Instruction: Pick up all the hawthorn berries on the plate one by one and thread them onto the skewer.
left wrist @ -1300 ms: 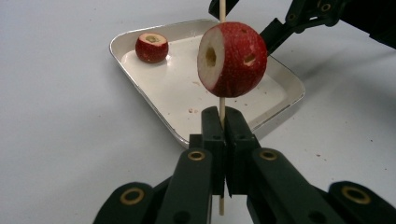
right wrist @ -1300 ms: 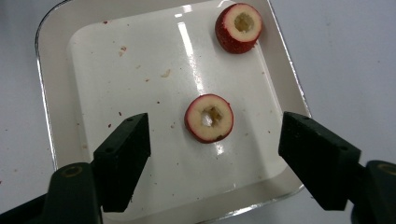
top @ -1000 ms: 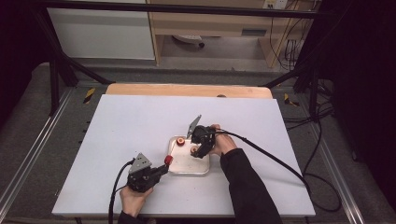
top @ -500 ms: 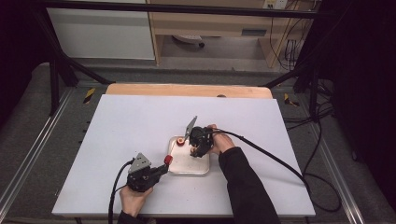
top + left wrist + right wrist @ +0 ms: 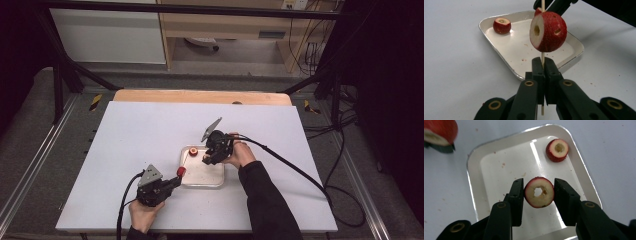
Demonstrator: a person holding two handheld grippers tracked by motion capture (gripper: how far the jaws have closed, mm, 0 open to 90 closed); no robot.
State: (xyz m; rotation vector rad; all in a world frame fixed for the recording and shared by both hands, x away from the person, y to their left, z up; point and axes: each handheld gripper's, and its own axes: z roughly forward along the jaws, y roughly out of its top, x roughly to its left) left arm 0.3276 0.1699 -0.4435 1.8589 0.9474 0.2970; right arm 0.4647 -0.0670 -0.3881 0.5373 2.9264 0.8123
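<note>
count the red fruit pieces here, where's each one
3. One is threaded on the stick in the left gripper, one sits between the right gripper's jaws, one lies in the tray.

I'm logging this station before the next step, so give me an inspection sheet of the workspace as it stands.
Surface: white table, crumbs near the tray.
Job's things: white tray; one cored red fruit lying in it; a second fruit piece between the right gripper's jaws; a third threaded on a wooden skewer.
Clutter: nothing seen.
Grippers: left gripper shut on the skewer; right gripper closed on its piece above the tray.
Cables: black cable trailing right.
Surroundings: wooden board, dark frame.
</note>
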